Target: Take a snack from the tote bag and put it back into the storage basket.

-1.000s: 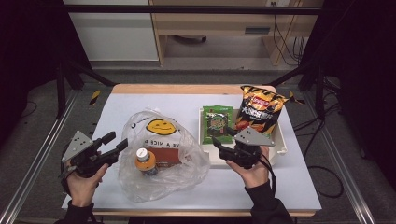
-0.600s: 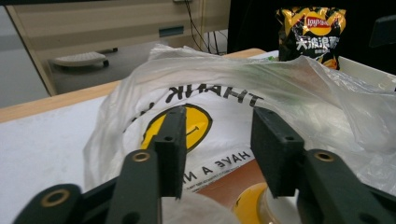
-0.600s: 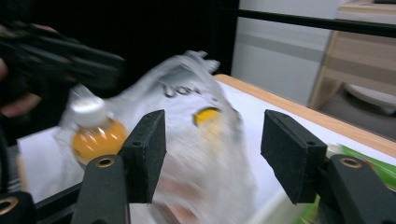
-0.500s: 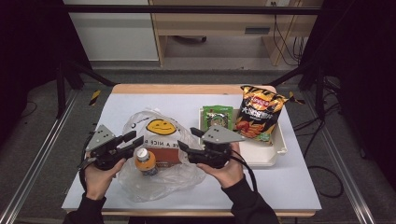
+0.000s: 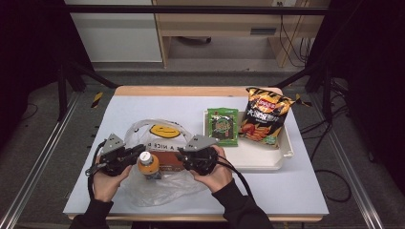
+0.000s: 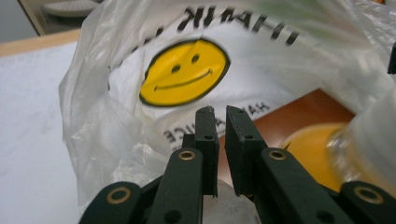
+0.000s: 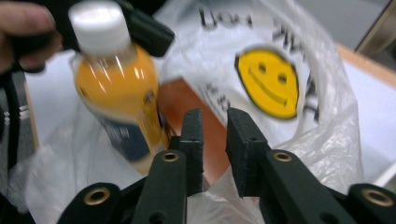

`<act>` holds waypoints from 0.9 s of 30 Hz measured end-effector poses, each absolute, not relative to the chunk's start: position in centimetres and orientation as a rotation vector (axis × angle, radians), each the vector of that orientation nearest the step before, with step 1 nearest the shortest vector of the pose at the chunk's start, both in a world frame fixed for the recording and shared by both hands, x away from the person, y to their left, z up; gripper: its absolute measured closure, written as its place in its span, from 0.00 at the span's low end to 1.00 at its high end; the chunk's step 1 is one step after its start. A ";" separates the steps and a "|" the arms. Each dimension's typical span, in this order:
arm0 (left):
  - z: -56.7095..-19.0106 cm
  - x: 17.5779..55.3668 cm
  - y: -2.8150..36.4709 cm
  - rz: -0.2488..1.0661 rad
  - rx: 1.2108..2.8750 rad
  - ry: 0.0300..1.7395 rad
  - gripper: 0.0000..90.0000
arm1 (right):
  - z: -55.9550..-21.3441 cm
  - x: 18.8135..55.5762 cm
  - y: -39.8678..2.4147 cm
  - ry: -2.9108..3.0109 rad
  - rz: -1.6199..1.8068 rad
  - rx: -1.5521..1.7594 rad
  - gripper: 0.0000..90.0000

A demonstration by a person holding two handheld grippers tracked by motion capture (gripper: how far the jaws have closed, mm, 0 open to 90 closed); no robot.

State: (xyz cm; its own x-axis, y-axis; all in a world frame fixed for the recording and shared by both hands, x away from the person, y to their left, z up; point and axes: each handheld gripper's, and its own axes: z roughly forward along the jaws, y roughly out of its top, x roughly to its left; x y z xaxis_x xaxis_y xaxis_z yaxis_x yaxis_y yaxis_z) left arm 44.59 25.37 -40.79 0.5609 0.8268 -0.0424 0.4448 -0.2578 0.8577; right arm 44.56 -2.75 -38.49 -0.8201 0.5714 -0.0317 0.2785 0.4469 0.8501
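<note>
A clear plastic bag (image 5: 157, 191) with a yellow smiley lies at the table's front, holding an orange drink bottle (image 5: 148, 163) and a brown box (image 5: 170, 160). My left gripper (image 5: 137, 152) reaches the bag's left rim beside the bottle. Its jaws have just been closing; a narrow slit remains at my left gripper's (image 6: 220, 112) tips, with bag (image 6: 182, 70) film bunched low between them. My right gripper (image 5: 179, 155) meets the bag's right rim. Its jaws have also been closing; at my right gripper (image 7: 212, 114) they stand visibly apart, film rising between them, near the bottle (image 7: 116, 88).
A white tray (image 5: 267, 160) at the right carries a green snack packet (image 5: 223, 125) and a chips bag (image 5: 264, 117). Bare white tabletop (image 5: 119, 109) lies behind and left of the plastic bag. A wooden edge borders the far side.
Both hands have come inward to the bag: the left one rightward and lower, the right one leftward away from the tray. Both pairs of jaws have narrowed.
</note>
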 end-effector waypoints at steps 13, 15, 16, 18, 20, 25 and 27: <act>-43.4 44.3 26.9 0.552 1.937 1.104 0.93 | -43.1 44.9 -5.6 2.394 1.178 0.843 0.74; -43.7 44.3 26.9 0.543 1.939 1.104 0.93 | -43.4 44.9 -5.7 2.392 1.157 0.841 0.72; -43.7 44.3 26.9 0.538 1.937 1.100 0.92 | -43.5 45.0 -5.7 2.394 1.145 0.836 0.70; -43.6 44.0 27.0 0.530 1.928 1.090 0.89 | -43.6 45.0 -5.6 2.396 1.144 0.832 0.68; -43.1 43.6 27.2 0.539 1.911 1.069 0.88 | -43.3 44.8 -5.4 2.388 1.176 0.810 0.66; -42.2 42.3 27.1 0.535 1.895 0.995 0.87 | -41.9 44.1 -4.3 2.361 1.282 0.736 0.66; -42.3 42.2 26.9 0.536 1.916 0.973 0.87 | -41.8 44.3 -3.6 2.374 1.292 0.720 0.66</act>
State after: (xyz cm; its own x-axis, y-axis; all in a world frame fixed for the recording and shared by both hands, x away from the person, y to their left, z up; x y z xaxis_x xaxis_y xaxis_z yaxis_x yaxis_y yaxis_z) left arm 42.17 26.89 -42.30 0.5972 0.8020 -0.0160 0.4149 -0.2918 0.8618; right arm 44.26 -3.64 -41.77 -0.8126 0.5801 -0.0557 0.2683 0.4573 0.8479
